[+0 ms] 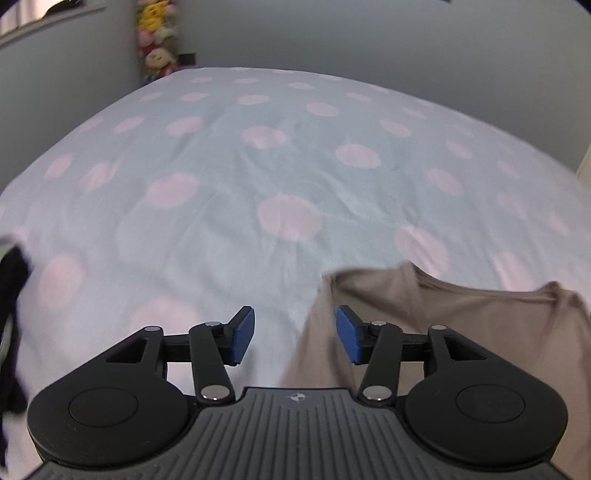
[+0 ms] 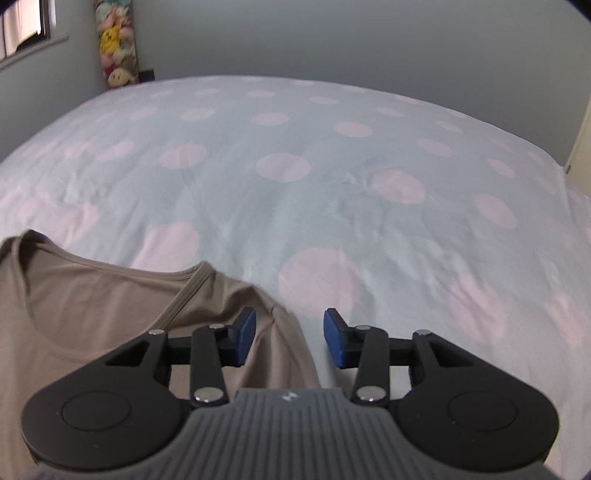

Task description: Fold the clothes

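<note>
Left wrist view: left gripper [image 1: 295,334] spread wide, holding nothing; soft taupe cotton t-shirt [image 1: 461,325] under its right finger. Right wrist view: right gripper [image 2: 290,338] also released, shirt shoulder beneath its left finger. Pinching might snag the polka-dot bedsheet [image 2: 295,192] too.

Home bedroom. Bed [image 2: 295,155] with pink-dotted sheet fills the view. Plush toys [image 2: 116,44] stacked in corner beside window [image 2: 26,33].
</note>
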Demonstrator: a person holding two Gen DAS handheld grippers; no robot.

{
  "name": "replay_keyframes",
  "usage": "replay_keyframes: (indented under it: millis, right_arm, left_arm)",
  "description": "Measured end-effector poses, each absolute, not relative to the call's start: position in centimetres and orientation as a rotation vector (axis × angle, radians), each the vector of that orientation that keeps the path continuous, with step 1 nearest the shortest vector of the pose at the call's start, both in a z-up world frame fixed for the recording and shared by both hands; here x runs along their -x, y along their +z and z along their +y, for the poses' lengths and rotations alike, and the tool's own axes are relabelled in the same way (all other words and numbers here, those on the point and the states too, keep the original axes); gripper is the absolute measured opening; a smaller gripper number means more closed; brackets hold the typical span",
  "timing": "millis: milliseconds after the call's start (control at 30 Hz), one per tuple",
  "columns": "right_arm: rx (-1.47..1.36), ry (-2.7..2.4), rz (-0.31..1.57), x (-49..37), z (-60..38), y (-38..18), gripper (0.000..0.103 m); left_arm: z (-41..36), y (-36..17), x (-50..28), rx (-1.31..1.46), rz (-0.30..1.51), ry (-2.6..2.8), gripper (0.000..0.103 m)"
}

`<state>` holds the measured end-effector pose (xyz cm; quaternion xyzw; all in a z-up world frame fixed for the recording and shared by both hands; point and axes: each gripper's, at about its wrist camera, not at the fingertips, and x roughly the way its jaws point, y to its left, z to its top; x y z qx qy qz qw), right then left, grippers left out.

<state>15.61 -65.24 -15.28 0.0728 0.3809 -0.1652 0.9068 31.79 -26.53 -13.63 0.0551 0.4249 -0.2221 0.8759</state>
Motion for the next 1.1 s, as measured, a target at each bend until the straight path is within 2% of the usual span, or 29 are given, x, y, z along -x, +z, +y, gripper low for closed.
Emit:
replay_keyframes:
  millis: [267, 500, 700, 1100]
  right_arm:
    - [-0.293, -0.241, 0.759, -4.8, -58.5, -15.4, 0.044]
    - [-0.385, -0.252, 0.786, 2.9, -53.0, -16.3, 0.044]
    - [-0.398, -0.258, 0.788, 5.2, -50.5, -15.9, 0.044]
    - [-0.377, -0.249, 0.795, 7.4, -47.6, -16.0, 0.047]
  left_arm:
    - [-21.2, -12.9, -20.8, -0.082, 0.938, -0.447, 0.047]
    - [-18.7, -14.6, -13.1, -0.143, 1.013, -0.371, 0.047]
    - [-16.8, -15.6, -10.1, -0.133, 1.082, -0.383, 0.046]
    - [-16.9, -15.4, -7.2, -0.285, 1.165, -0.47, 0.046]
